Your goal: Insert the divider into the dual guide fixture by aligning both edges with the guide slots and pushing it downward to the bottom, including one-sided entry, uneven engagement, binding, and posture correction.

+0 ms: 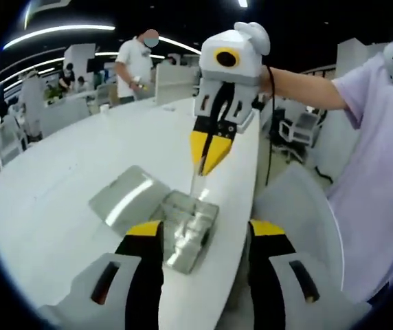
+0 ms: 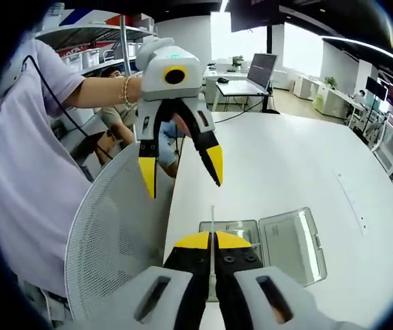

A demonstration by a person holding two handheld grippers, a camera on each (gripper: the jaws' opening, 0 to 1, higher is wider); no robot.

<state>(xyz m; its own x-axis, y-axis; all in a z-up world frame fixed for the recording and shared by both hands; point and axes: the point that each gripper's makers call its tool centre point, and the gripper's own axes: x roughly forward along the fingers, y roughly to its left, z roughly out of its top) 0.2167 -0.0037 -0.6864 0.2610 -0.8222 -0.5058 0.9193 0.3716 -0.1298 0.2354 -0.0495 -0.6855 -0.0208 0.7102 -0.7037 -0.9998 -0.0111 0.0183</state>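
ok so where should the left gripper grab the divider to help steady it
Take the divider by its free side edge below the right gripper, which is shut on its top edge. It stands upright and thin over the fixture, so the open left gripper should probably close across its flat faces.

Item one, as I see it: the divider [image 2: 212, 227], a thin clear sheet, nearly invisible edge-on. It stands upright, pinched at its top edge, its lower edge just above the fixture; I cannot tell whether it has entered the slots. In the left gripper view it shows as a faint vertical sliver [image 1: 198, 180].

Item two: the dual guide fixture [image 1: 188, 230], a silvery metal block with raised guides, flat on the white tabletop. A shiny hinged-looking plate [image 1: 126, 199] lies at its ten o'clock, touching it.
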